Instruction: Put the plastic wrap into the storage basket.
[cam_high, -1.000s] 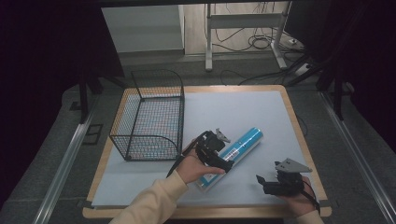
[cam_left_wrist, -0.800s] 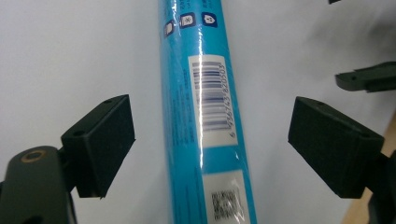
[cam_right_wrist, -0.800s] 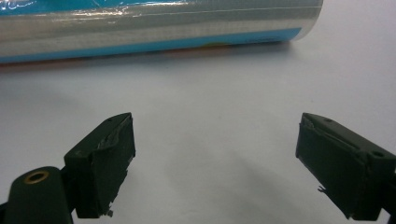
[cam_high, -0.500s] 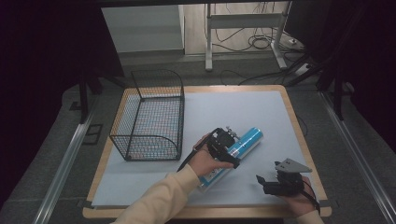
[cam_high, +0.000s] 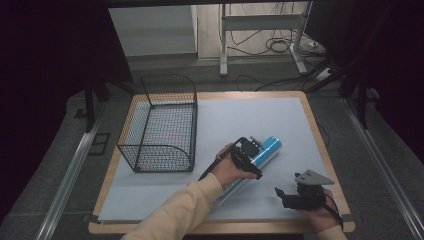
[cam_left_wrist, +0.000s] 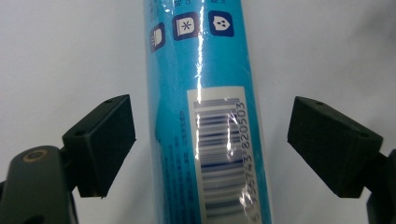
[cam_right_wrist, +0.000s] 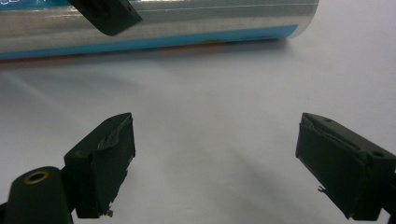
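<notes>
I work in a lab-like recording room. My wooden table (cam_high: 320, 135) has a pale grey mat (cam_high: 250, 120) and stands between metal rails (cam_high: 65, 180). Black curtains (cam_high: 45, 50) hang around, and cables (cam_high: 280, 45) lie on the floor behind.

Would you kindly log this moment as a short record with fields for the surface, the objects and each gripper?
surface: pale mat on a wood-edged table
tube: blue cylindrical tube with a barcode label, lying on its side on the mat
basket: black wire basket, left of the tube, apart from it
left gripper: jaws open, one on each side of the tube, not touching it
right gripper: jaws open over bare mat, nothing between them, near the table's front right
</notes>
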